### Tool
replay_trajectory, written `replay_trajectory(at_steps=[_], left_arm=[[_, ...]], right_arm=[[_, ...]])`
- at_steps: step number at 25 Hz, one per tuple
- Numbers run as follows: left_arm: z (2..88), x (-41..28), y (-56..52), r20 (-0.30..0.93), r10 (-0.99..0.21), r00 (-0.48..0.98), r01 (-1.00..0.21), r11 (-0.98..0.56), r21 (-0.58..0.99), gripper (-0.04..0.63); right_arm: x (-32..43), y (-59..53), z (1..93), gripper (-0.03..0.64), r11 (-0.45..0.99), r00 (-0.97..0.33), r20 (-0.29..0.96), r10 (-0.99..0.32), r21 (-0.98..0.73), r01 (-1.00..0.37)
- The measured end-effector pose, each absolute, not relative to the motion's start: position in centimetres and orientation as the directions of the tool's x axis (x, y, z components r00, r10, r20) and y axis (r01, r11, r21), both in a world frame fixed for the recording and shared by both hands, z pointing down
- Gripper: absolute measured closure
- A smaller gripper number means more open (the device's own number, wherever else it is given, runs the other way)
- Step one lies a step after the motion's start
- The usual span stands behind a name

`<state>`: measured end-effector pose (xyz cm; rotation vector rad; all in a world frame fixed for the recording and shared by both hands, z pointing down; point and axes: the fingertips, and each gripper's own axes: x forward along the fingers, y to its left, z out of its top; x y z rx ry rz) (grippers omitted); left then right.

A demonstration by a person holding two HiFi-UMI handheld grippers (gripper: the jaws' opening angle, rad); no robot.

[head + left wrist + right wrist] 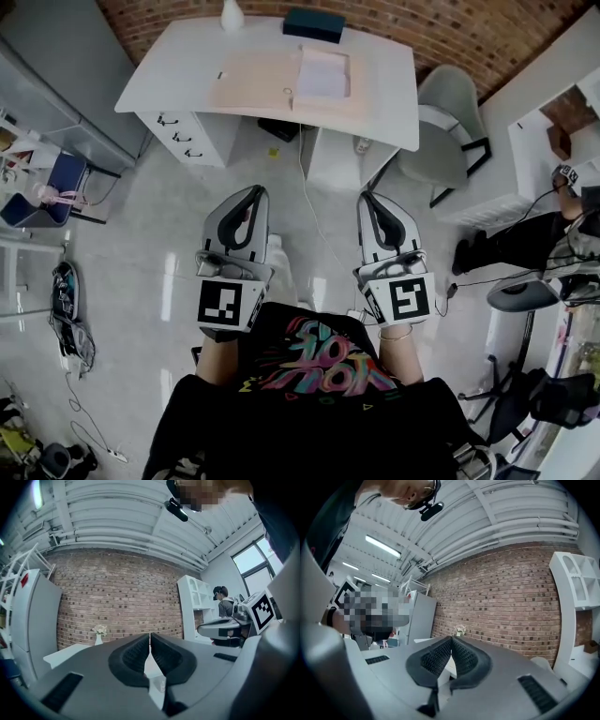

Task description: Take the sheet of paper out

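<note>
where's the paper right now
In the head view the paper lies on the white desk, right of centre, just this side of the dark box.

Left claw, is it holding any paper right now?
No, the left claw is shut, its jaws together with nothing between them.

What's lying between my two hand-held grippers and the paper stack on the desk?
Head view: bare glossy floor crossed by a thin cable, then the desk edge before the paper stack.
</note>
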<state>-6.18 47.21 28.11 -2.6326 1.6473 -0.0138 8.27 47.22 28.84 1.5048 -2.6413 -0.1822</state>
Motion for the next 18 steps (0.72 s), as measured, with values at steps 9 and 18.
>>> replay_trajectory(at_steps=[9, 18], left_arm=[[25.8, -9.1, 28.8, -0.062, -0.865, 0.498, -0.866, -0.499, 0.006, 0.565], [27.7, -13.1, 18.6, 0.007, -0.839, 0.544, -0.838, -0.544, -0.036, 0.565]], right_arm=[[5.8, 30.6, 27.6, 0.598, 0.426, -0.428, 0.031, -0.903, 0.179, -0.887], [2.9, 20.9, 28.6, 0.598, 0.368, -0.363, 0.056, -0.93, 0.161, -0.916]])
